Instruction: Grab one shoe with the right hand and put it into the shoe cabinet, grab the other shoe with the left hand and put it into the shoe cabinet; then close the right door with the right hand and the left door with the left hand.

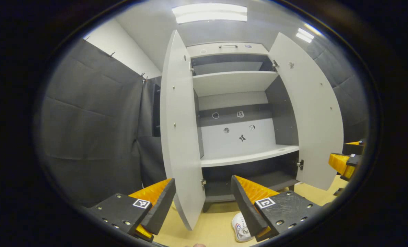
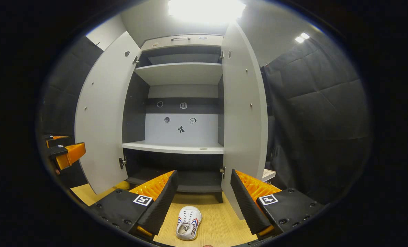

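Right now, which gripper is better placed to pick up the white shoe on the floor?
The right gripper. It is open, and the white shoe lies on the floor between its fingers, before the open cabinet. For the left gripper, the shoe sits off-centre, partly behind one finger.

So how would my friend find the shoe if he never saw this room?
Look for the tall cabinet with both doors swung open. On the wooden floor in front of it lies the shoe, toe pointing at the cabinet. It is white with red and blue stripes on its sides, and it sits between the right tool's open fingers in the right gripper view.
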Available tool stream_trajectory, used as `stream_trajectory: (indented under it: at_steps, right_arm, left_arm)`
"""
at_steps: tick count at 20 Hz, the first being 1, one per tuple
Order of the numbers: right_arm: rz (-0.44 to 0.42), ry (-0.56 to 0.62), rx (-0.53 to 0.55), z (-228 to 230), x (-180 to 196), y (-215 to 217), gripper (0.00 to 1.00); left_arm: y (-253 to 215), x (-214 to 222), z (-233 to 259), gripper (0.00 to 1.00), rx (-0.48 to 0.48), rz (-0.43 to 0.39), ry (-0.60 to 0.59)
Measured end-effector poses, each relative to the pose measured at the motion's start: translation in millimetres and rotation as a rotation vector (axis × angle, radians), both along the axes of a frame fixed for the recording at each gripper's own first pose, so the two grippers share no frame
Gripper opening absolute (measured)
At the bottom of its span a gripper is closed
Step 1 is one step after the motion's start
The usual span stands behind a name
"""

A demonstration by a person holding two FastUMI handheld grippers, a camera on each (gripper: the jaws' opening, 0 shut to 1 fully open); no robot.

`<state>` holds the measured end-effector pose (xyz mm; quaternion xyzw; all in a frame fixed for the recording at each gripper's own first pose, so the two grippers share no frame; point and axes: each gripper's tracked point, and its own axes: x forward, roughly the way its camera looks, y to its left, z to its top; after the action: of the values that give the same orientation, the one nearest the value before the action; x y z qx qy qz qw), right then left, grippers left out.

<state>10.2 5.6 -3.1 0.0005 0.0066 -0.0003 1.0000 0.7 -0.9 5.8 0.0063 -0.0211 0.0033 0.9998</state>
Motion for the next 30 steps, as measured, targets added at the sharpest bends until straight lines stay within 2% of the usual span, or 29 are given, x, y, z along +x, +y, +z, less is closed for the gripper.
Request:
stream_trajectory:
  at_steps: [5, 6, 7, 10, 11, 12, 15, 19, 20, 21, 23, 24, 25, 26, 30]
  right_arm:
    - [0.040, 0.060, 0.006, -16, 22, 16, 0.96]
    - [0.048, 0.077, 0.010, -20, 29, 19, 0.93]
    - [0.058, 0.096, 0.015, -27, 36, 24, 0.96]
    - [0.089, 0.185, -0.002, -57, 60, 39, 0.96]
    - [0.099, 0.220, -0.009, -68, 66, 44, 0.93]
    - [0.108, 0.255, -0.014, -80, 73, 48, 0.97]
    - [0.133, 0.352, -0.047, -119, 85, 57, 0.97]
    - [0.165, 0.465, -0.083, -167, 92, 65, 0.96]
    - [0.169, 0.497, -0.088, -180, 93, 67, 0.93]
    - [0.178, 0.527, -0.089, -191, 94, 70, 0.96]
    - [0.189, 0.578, -0.090, -209, 95, 74, 0.94]
    - [0.195, 0.600, -0.090, -218, 95, 76, 0.97]
    - [0.201, 0.620, -0.090, -225, 96, 78, 0.94]
    - [0.209, 0.642, -0.090, -234, 95, 80, 0.97]
    - [0.232, 0.753, -0.070, -267, 90, 88, 0.97]
  left_arm:
    - [3, 1, 0, 0.93, 0.005, 0.025, -0.006]
    - [4, 2, 0, 0.94, 0.008, 0.030, -0.006]
    - [5, 3, -2, 0.93, 0.012, 0.039, -0.006]
    - [8, 6, -5, 0.93, 0.016, 0.066, -0.003]
    - [9, 7, -7, 0.94, 0.016, 0.076, -0.001]
    - [11, 8, -8, 0.94, 0.018, 0.084, 0.003]
    - [15, 11, -14, 0.93, 0.027, 0.114, 0.021]
    - [33, 9, -25, 0.93, 0.039, 0.167, 0.046]
    - [40, 4, -26, 0.93, 0.042, 0.181, 0.052]
    - [43, 1, -28, 0.93, 0.045, 0.192, 0.058]
    - [48, 1, -31, 0.93, 0.048, 0.212, 0.068]
    - [50, 0, -32, 0.93, 0.050, 0.220, 0.074]
    - [51, -1, -33, 0.93, 0.052, 0.225, 0.079]
    - [51, 0, -34, 0.94, 0.053, 0.226, 0.083]
    - [45, 4, -37, 0.94, 0.062, 0.218, 0.094]
